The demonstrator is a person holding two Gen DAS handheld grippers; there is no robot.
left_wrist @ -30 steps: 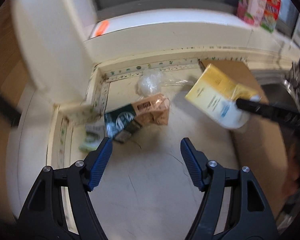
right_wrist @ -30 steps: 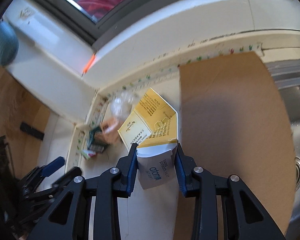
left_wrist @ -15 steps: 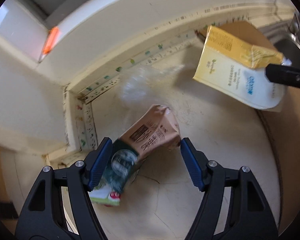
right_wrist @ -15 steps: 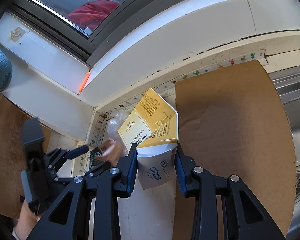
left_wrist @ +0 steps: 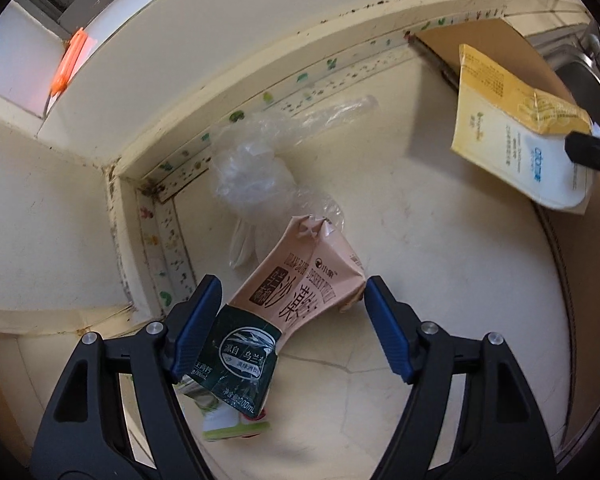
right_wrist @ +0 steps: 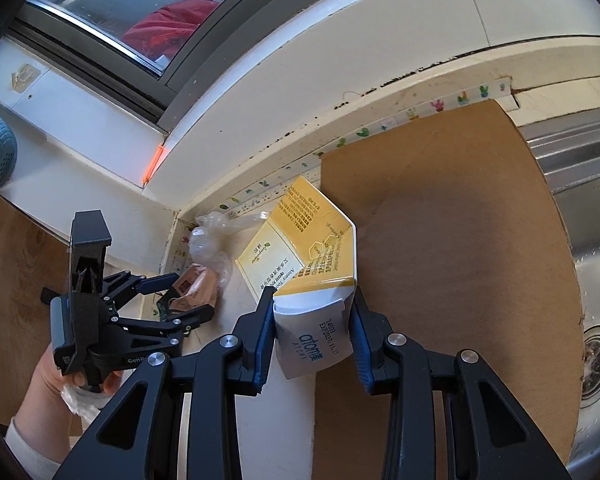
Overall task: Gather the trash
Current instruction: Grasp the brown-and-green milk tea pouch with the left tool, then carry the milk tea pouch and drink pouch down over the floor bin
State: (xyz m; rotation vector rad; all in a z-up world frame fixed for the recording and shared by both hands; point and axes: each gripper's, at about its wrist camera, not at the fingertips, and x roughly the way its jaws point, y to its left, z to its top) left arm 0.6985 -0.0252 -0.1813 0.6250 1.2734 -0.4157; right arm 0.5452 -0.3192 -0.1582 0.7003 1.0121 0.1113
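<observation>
My left gripper (left_wrist: pixel 290 320) is open, its blue fingers on either side of a crumpled pink-and-dark-green milk carton (left_wrist: pixel 296 292) lying on the cream counter; it also shows in the right wrist view (right_wrist: pixel 194 286). A crumpled clear plastic wrapper (left_wrist: pixel 260 172) lies just behind the carton, near the counter's corner. A small green-and-white piece of trash (left_wrist: pixel 236 424) lies under the carton's near end. My right gripper (right_wrist: pixel 312 320) is shut on a yellow-and-white box (right_wrist: pixel 304 264), held above the counter; the box shows at the right in the left wrist view (left_wrist: pixel 516 140).
A brown cardboard sheet (right_wrist: pixel 440 260) covers the counter to the right. A steel sink (right_wrist: pixel 596 320) lies beyond it. The tiled wall and window ledge (left_wrist: pixel 260 40) close off the back and left corner.
My left gripper has moved forward and down toward the corner, so the milk carton now sits between its open fingers. The right gripper keeps holding the yellow box, nearly still.
</observation>
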